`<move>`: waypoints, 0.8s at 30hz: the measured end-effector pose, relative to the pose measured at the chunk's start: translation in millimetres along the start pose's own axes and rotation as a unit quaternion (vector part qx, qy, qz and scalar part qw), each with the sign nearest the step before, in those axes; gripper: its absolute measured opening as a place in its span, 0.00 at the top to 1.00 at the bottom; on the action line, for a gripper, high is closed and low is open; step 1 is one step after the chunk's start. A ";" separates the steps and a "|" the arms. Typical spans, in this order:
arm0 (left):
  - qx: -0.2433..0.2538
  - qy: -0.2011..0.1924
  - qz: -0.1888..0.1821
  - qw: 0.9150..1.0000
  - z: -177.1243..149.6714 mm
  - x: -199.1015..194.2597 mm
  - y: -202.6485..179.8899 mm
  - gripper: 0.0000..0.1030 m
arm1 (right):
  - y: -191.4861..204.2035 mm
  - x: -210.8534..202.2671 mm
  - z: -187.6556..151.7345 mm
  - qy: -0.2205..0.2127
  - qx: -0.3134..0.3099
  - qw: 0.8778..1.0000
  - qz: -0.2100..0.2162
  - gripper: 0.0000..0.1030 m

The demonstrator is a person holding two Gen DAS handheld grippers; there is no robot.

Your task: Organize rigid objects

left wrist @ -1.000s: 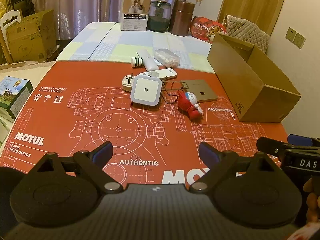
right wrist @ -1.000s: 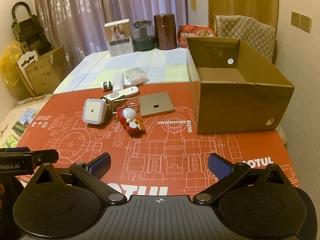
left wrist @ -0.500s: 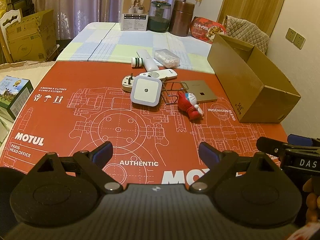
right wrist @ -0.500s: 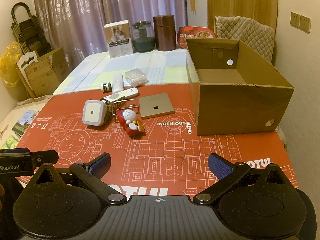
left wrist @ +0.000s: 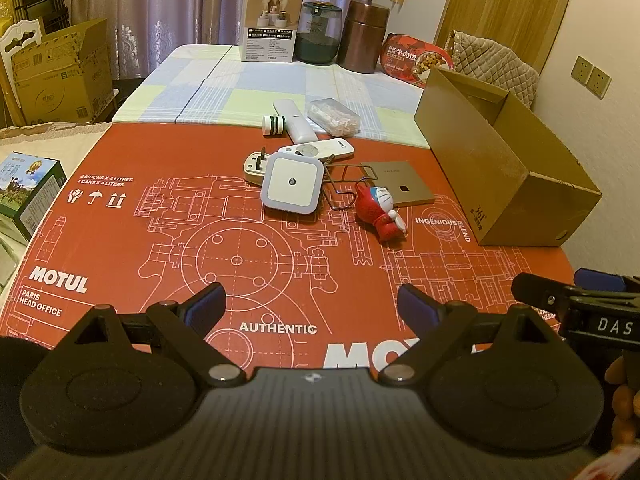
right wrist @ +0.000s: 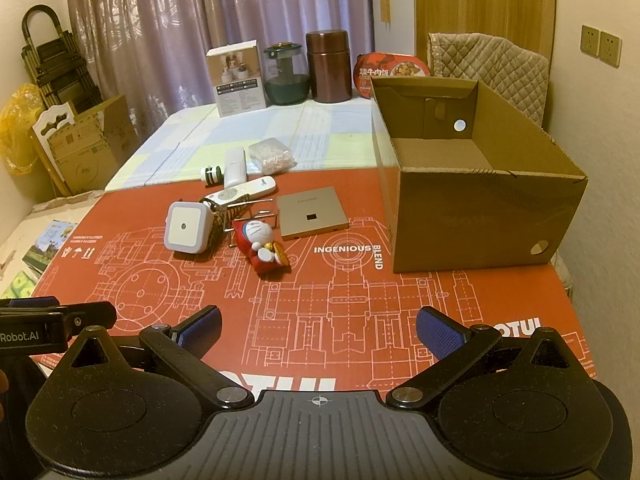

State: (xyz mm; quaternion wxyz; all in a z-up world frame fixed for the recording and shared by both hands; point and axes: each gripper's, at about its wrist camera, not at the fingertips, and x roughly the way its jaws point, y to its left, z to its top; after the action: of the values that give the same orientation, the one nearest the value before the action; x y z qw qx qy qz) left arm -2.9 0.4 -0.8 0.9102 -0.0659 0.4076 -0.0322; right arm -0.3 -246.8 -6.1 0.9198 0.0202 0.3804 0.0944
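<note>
A cluster of small objects lies mid-table on the red printed mat: a white square night light (left wrist: 292, 183) (right wrist: 186, 229), a red cat figurine (left wrist: 380, 210) (right wrist: 261, 245), a flat gold square panel (left wrist: 400, 182) (right wrist: 311, 217), a white remote (left wrist: 318, 149) (right wrist: 244, 193), a wire rack (left wrist: 344, 186) and a plug adapter (left wrist: 253, 167). An open cardboard box (left wrist: 500, 168) (right wrist: 472, 208) stands to the right, its inside bare. My left gripper (left wrist: 311, 306) and right gripper (right wrist: 318, 326) hover open over the near mat, nothing between their fingers.
Beyond the mat, on a checked cloth, lie a white bar (left wrist: 296, 120), a green-striped cap (left wrist: 274, 124) and a clear packet (left wrist: 334, 117). A white carton (left wrist: 272, 26), glass jar (left wrist: 318, 32) and brown canister (left wrist: 362, 36) line the far edge. A padded chair back (right wrist: 492, 60) stands behind the box.
</note>
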 end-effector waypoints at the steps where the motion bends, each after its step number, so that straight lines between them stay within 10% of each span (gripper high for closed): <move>1: 0.000 0.000 0.000 1.000 0.0 0.0 -0.1 0.12 | 0.0 -0.1 0.1 0.000 0.000 1.000 -0.001 0.02; 24: -0.001 0.002 0.000 1.000 2.3 1.7 1.7 0.12 | 0.3 5.2 1.9 0.004 0.000 1.000 -0.003 0.02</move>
State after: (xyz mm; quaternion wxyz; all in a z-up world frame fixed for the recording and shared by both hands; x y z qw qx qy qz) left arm -0.1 2.1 -0.9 0.9092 -0.0671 0.4096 -0.0320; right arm 4.6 -245.4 -8.3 0.9186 0.0193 0.3840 0.0919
